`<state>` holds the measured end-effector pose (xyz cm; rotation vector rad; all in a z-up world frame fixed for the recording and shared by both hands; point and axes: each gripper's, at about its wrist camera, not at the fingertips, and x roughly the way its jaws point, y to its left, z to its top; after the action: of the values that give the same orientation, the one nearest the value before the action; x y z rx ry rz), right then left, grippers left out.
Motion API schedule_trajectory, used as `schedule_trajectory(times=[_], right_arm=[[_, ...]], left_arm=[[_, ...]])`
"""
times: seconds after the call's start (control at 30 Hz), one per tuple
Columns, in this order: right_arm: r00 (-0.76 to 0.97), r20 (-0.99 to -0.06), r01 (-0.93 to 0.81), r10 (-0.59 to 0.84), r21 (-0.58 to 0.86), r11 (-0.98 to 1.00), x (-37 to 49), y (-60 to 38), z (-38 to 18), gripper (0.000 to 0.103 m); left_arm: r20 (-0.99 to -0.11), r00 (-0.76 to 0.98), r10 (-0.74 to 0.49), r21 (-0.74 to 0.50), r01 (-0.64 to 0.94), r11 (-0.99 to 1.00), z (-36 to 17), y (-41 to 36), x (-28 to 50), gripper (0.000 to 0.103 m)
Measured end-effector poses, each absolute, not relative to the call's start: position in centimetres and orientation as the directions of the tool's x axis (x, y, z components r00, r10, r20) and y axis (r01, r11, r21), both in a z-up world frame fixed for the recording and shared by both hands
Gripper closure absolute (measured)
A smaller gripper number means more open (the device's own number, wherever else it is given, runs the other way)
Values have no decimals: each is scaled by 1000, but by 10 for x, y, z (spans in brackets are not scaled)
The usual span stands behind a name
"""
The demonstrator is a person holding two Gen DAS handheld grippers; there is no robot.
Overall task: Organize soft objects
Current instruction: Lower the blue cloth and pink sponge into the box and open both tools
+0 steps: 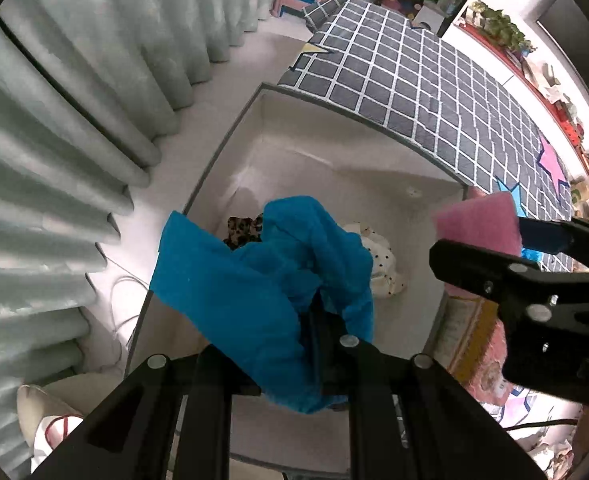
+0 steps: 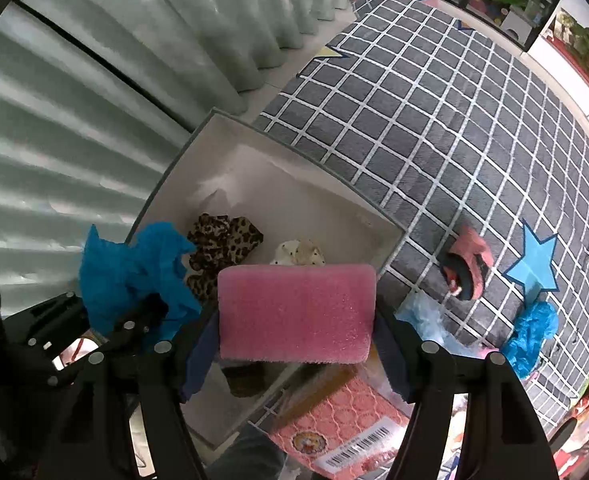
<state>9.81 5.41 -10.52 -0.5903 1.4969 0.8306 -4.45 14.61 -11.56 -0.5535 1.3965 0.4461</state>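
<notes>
Carrying: you have both tongs loaded above the open storage bin (image 1: 230, 148), so this looks like the drop-off step of the sorting.
Left gripper (image 1: 290, 364): pinched on the blue cloth (image 1: 254, 292), which bunches over the jaws and hangs above the near part of the bin.
Right gripper (image 2: 296, 344): clamped on the pink sponge (image 2: 296, 312) from both ends; the sponge sits flat between the jaws, over the bin's near right corner.
Tongs relative to each other: close side by side, the left one just to the left of the right, not visibly touching.
Bin contents: a leopard-print fabric piece (image 2: 222, 246) lies beyond the left jaws; a cream polka-dot soft item (image 2: 300, 254) lies just past the sponge's far edge. Much of the pale floor shows bare.
Next move, as I judge it: lower each load over a bare patch, then spread the jaws; mind the cloth snagging.
Outside the bin: right of your right tongs, a pink slipper (image 2: 468, 266) and another blue cloth (image 2: 532, 332) lie on the grid-pattern rug (image 2: 434, 120).
</notes>
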Motion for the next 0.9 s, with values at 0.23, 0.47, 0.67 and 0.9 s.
schedule_trajectory(times=[0.23, 0.47, 0.67, 0.9], right_arm=[[-143, -984, -769, 110, 180, 613, 101, 63, -121, 31], [-182, -978, -752, 101, 204, 627, 104, 63, -134, 31], [-192, -975, -765, 108, 218, 607, 105, 66, -135, 31], [-178, -975, -758, 134, 222, 614, 111, 61, -127, 6]], left_arm=[[-993, 109, -42, -100, -605, 790, -126, 144, -45, 86], [-995, 94, -46, -94, -614, 784, -133, 147, -43, 86], [-994, 111, -20, -84, -615, 784, -129, 145, -42, 32], [-990, 136, -33, -112, -638, 762, -124, 148, -43, 7]])
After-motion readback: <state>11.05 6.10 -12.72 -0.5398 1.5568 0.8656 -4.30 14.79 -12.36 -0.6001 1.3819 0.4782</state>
